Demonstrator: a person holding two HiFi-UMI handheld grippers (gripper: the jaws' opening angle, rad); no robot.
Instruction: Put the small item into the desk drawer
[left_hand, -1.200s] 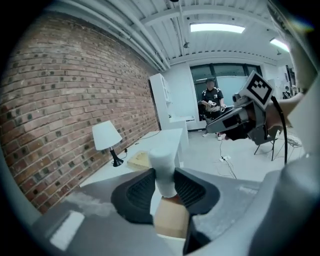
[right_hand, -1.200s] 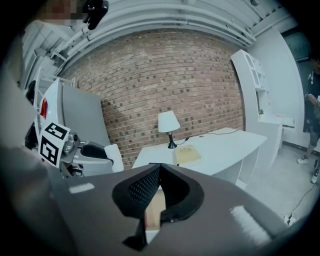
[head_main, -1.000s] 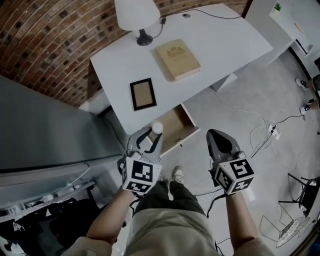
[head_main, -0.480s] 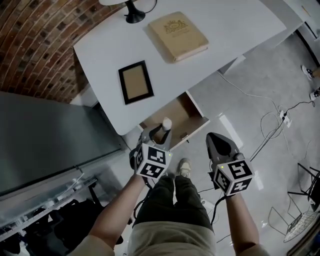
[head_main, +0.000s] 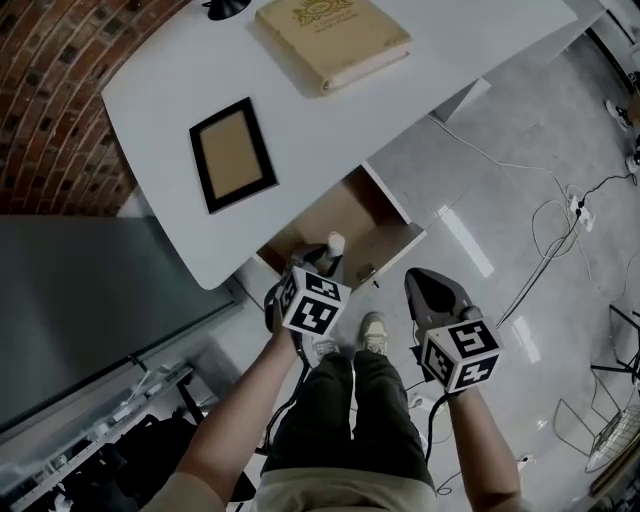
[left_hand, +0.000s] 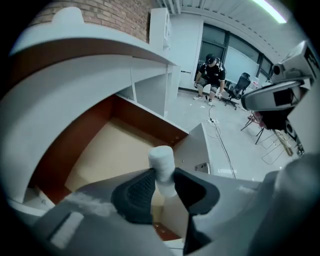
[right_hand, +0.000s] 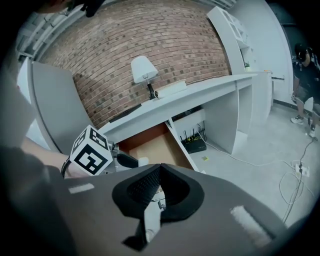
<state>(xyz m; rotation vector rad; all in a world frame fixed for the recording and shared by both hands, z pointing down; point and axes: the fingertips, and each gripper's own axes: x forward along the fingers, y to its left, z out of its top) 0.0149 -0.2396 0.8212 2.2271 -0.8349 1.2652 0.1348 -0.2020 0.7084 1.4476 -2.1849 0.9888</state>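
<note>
A small white cylinder (left_hand: 162, 165) stands upright between the dark pads of my left gripper (left_hand: 162, 189), which is shut on it. The item (head_main: 335, 242) hangs over the front edge of the open desk drawer (head_main: 345, 212), whose pale wooden floor (left_hand: 112, 155) is bare. In the head view my left gripper (head_main: 326, 258) points into the drawer. My right gripper (head_main: 424, 283) hovers to the right of the drawer front, over the floor, shut with nothing in it. Its own view shows the jaw tips (right_hand: 159, 186) meeting and the left gripper's marker cube (right_hand: 90, 155) beside the drawer (right_hand: 152, 145).
On the white desk (head_main: 420, 100) lie a black picture frame (head_main: 232, 153) and a tan book (head_main: 330, 38); a lamp (right_hand: 143, 70) stands by the brick wall. A grey cabinet (head_main: 80, 290) is at the left. Cables (head_main: 540, 210) cross the floor. A person (left_hand: 210, 76) sits far off.
My left gripper has carried the white cylinder forward, from short of the drawer front to over its edge. The desk has slid up in the head view. The right gripper has kept its place.
</note>
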